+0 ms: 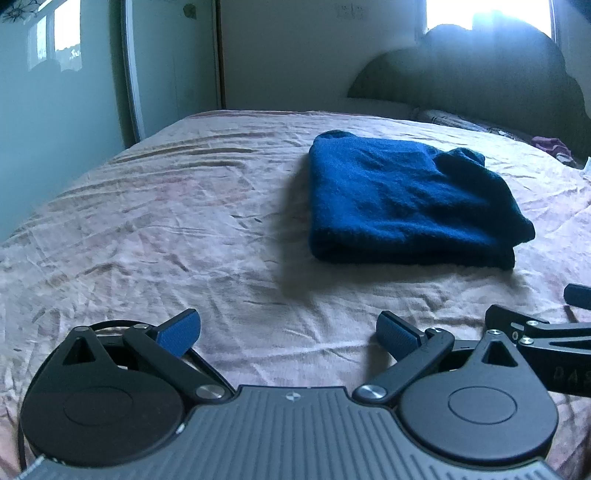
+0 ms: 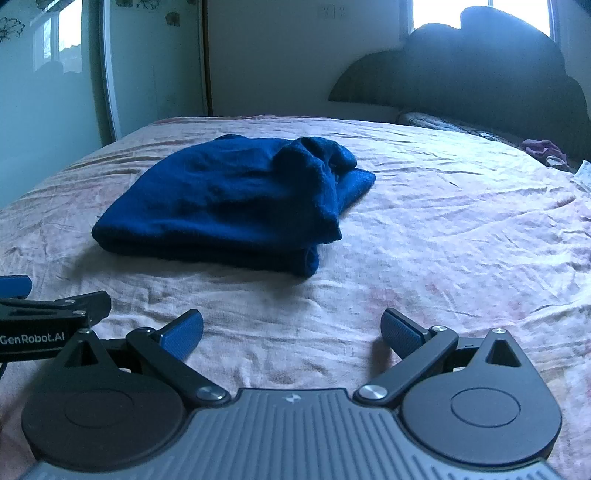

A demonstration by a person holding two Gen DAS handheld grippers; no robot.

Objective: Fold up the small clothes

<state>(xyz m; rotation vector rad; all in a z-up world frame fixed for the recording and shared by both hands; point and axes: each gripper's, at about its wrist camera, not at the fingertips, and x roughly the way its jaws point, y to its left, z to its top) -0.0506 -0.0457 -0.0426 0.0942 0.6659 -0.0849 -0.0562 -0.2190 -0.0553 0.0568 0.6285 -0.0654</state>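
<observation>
Left gripper (image 1: pixel 288 334): we hold it low over the bed, fingers spread wide with nothing between them; the blue pads (image 1: pixel 179 332) face inward and only bare sheet shows in the gap.
Right gripper (image 2: pixel 291 332): we hold it likewise above the sheet, fingers wide apart and empty; it sits just beside the left gripper, whose black linkage enters at the left edge of the right wrist view.
Sweater (image 1: pixel 402 201): a dark blue knitted garment, folded into a thick rough rectangle, lies flat on the bed ahead of both grippers and apart from them. In the left wrist view we see it ahead and to the right; in the right wrist view (image 2: pixel 229 199) ahead and to the left. One bunched part rises at its far right corner, and the stacked layers show along the near edge.
Bed (image 1: pixel 147 221): covered by a creased pale pink sheet that fills the foreground of both views.
Headboard (image 2: pixel 480 70): dark, scalloped, at the far right end of the bed, below a bright window (image 2: pixel 436 11).
Far clutter: a small purple cloth (image 2: pixel 543 147) lies near the headboard; we cannot tell what it is.
Wardrobe (image 1: pixel 55 74): pale glossy doors stand beyond the left side of the bed.
</observation>
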